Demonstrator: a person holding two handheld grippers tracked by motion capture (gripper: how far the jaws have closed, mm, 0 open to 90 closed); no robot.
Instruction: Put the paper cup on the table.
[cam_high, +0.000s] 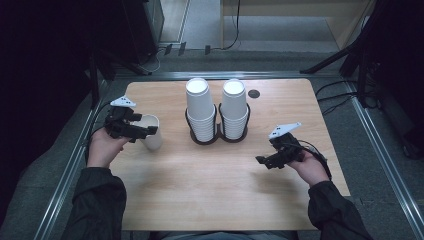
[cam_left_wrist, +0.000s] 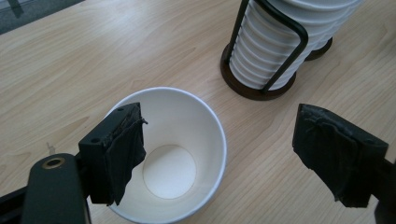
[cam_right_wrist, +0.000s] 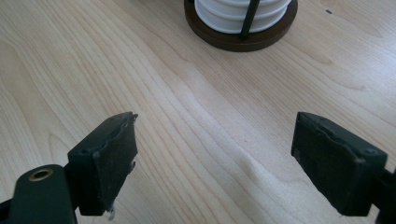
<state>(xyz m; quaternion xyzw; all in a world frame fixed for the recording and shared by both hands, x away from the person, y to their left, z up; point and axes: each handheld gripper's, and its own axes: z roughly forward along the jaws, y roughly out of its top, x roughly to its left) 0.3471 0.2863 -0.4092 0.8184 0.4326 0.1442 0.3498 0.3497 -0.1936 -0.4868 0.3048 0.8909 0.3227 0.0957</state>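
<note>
Paper cup (cam_left_wrist: 170, 158) upright, mouth up, axis vertical, w/ left gripper (cam_left_wrist: 219, 154) astride rim.

Light wood table (cam_high: 210, 190), 2 stacks of white cups (cam_high: 200, 107) side by side at centre, black wire holder (cam_high: 218, 136), dark round grommet (cam_high: 254, 93), grey floor (cam_high: 380, 165).

Matt white paper cup (cam_left_wrist: 170, 154) on a smooth, pale wood-grain table (cam_left_wrist: 93, 60).

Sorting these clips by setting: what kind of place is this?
Probably a lab or recording room, not a café: a lone wooden table on grey floor, cables trailing beside it, and dark stand legs around it.
</note>
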